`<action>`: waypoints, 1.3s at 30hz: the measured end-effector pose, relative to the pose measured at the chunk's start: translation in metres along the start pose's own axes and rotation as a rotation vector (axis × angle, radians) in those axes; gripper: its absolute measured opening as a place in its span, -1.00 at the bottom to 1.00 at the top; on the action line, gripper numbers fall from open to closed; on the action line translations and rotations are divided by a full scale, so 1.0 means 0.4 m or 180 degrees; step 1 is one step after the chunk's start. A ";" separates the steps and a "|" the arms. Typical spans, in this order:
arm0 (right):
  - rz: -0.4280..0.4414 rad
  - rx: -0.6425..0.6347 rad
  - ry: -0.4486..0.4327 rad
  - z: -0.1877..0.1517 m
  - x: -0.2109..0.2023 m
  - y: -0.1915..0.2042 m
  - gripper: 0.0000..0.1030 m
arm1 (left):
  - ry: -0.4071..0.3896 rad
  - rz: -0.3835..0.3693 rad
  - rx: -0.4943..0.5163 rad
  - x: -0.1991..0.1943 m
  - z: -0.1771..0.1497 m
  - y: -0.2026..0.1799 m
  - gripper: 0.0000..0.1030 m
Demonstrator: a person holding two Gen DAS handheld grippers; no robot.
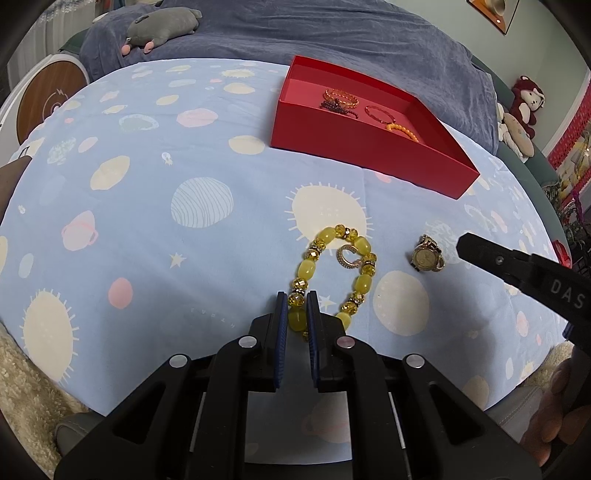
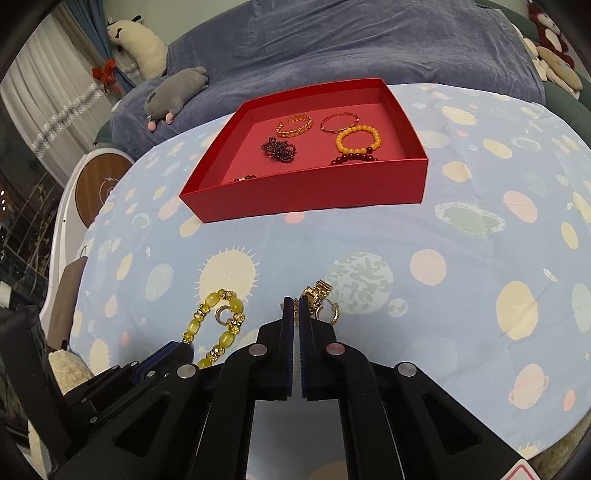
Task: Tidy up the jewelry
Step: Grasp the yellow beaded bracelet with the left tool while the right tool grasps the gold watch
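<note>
A yellow bead bracelet (image 1: 334, 273) lies on the space-print cloth, with a small gold ring (image 1: 349, 254) inside its loop. My left gripper (image 1: 297, 301) is shut on the bracelet's near beads. A gold watch (image 1: 426, 256) lies to its right; in the right wrist view my right gripper (image 2: 295, 302) is shut on the watch's band (image 2: 321, 302). The red box (image 2: 306, 192) at the back holds several bracelets (image 2: 356, 138). The bracelet also shows in the right wrist view (image 2: 218, 325).
A blue blanket (image 1: 332, 33) covers the sofa behind the table, with a grey plush toy (image 1: 162, 26) on it. A round wooden stool (image 1: 51, 96) stands at the left. Plush toys (image 1: 521, 110) sit at the far right.
</note>
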State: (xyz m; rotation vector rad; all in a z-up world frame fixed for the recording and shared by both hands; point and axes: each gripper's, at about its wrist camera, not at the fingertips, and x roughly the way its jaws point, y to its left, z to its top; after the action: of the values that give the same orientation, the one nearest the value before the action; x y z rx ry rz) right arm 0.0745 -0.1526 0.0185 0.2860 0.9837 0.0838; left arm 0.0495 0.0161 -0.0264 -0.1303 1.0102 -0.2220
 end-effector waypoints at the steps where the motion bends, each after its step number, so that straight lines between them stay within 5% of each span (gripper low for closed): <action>1: 0.0008 -0.0005 -0.0003 -0.003 -0.002 -0.003 -0.95 | 0.0001 -0.0003 -0.0003 0.000 0.000 0.000 -0.80; 4: 0.0020 -0.0043 0.0056 -0.007 0.008 -0.001 -0.87 | 0.0000 0.0001 0.0002 0.000 0.000 -0.001 -0.80; 8: -0.0045 -0.0100 0.0083 -0.010 0.029 0.008 -0.48 | 0.0000 -0.0005 -0.0003 0.000 0.000 0.000 -0.80; 14: -0.0041 -0.0179 0.0192 -0.007 0.073 0.026 -0.48 | -0.0001 -0.0025 -0.0018 0.000 0.001 0.001 -0.80; 17: -0.0048 -0.0218 0.0208 -0.006 0.088 0.031 -0.75 | 0.0001 -0.0035 -0.0027 0.000 0.003 0.003 -0.80; 20: -0.0019 -0.0216 0.0188 -0.005 0.082 0.029 -0.76 | 0.0003 -0.0050 -0.0039 -0.001 0.004 0.005 -0.80; 39: 0.0256 0.0064 -0.0026 -0.080 -0.124 -0.032 -0.84 | -0.0051 -0.0272 -0.0001 -0.070 0.004 -0.040 -0.82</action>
State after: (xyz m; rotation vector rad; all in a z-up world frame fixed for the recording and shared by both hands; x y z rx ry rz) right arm 0.0198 -0.1681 0.0386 0.3440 0.9655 0.1459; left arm 0.0347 0.0073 0.0009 -0.1755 0.9898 -0.2982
